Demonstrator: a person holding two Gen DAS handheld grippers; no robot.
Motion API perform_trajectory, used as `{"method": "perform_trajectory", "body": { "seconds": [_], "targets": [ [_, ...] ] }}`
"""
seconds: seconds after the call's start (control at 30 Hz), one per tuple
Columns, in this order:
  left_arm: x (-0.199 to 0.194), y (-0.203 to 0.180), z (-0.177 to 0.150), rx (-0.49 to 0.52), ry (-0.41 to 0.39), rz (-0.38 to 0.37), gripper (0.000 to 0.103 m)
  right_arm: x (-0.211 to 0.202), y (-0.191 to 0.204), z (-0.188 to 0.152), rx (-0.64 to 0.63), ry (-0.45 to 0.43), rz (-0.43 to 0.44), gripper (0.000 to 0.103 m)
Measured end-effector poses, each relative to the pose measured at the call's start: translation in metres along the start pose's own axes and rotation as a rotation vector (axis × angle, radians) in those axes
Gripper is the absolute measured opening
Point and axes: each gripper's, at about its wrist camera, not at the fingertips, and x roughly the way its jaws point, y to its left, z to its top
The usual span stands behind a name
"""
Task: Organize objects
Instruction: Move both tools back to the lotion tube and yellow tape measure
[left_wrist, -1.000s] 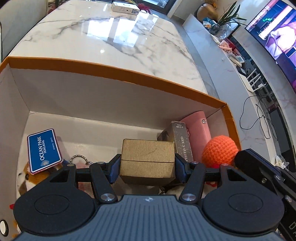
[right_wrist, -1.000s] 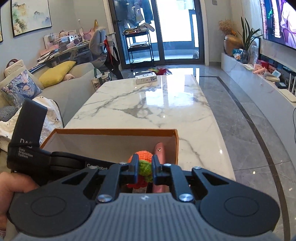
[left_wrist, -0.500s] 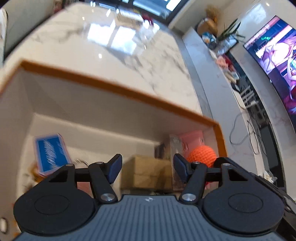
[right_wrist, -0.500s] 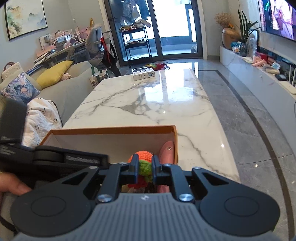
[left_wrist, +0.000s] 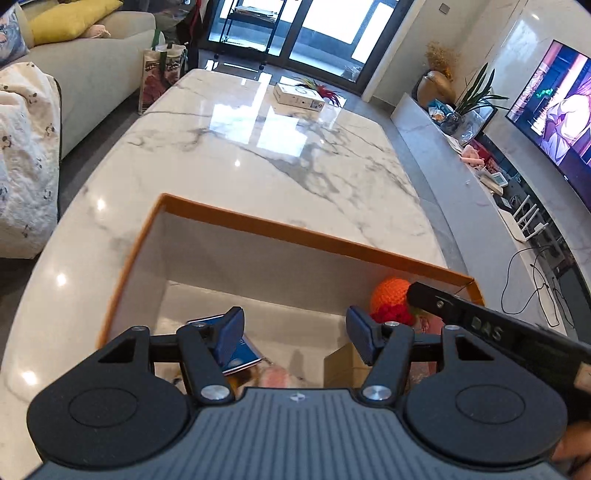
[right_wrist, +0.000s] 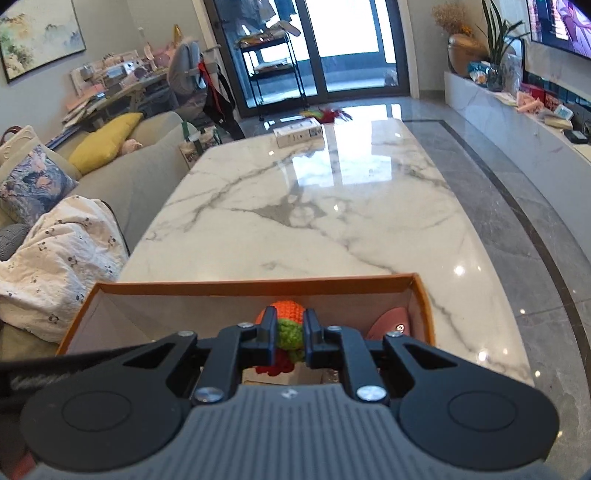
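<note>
An orange-rimmed cardboard box (left_wrist: 314, 236) stands on the marble table. My left gripper (left_wrist: 295, 328) is open and empty above the box's inside. Below it lie a brown box (left_wrist: 341, 363), a blue Ocean Park card (left_wrist: 242, 350) and a plush toy (left_wrist: 273, 376). My right gripper (right_wrist: 290, 325) is shut on a crocheted orange toy (right_wrist: 286, 314) with a green and red part, held over the box's right end; the toy also shows in the left wrist view (left_wrist: 389, 295). A pink case (right_wrist: 389, 325) stands in the right corner.
A white carton (left_wrist: 297, 96) and a red feathered item (left_wrist: 321, 88) lie at the table's far end. A sofa (right_wrist: 129, 173) with a blanket runs along the left. A TV bench (right_wrist: 517, 122) stands to the right.
My left gripper let go of the brown box, which now lies in the orange-rimmed box, and rose up and back. My right gripper stays shut on the crocheted toy.
</note>
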Motion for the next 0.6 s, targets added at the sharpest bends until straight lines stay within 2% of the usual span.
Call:
{"method": "perform_trajectory", "body": {
  "seconds": [0.1, 0.3, 0.5, 0.6],
  "targets": [
    [-0.009, 0.006, -0.001, 0.002, 0.001, -0.002, 0.072, 0.006, 0.000, -0.001, 0.016, 0.021, -0.014, 0.021],
    [-0.039, 0.007, 0.000, 0.038, -0.020, -0.015, 0.072, -0.008, 0.004, -0.002, 0.029, 0.016, -0.018, 0.021],
    [-0.081, 0.009, -0.010, 0.109, -0.037, -0.018, 0.072, -0.052, 0.015, -0.011, 0.031, -0.021, -0.004, 0.022],
    [-0.105, 0.014, -0.018, 0.132, -0.055, -0.041, 0.072, -0.081, 0.024, -0.022, 0.015, -0.058, 0.021, 0.029]
  ]
}}
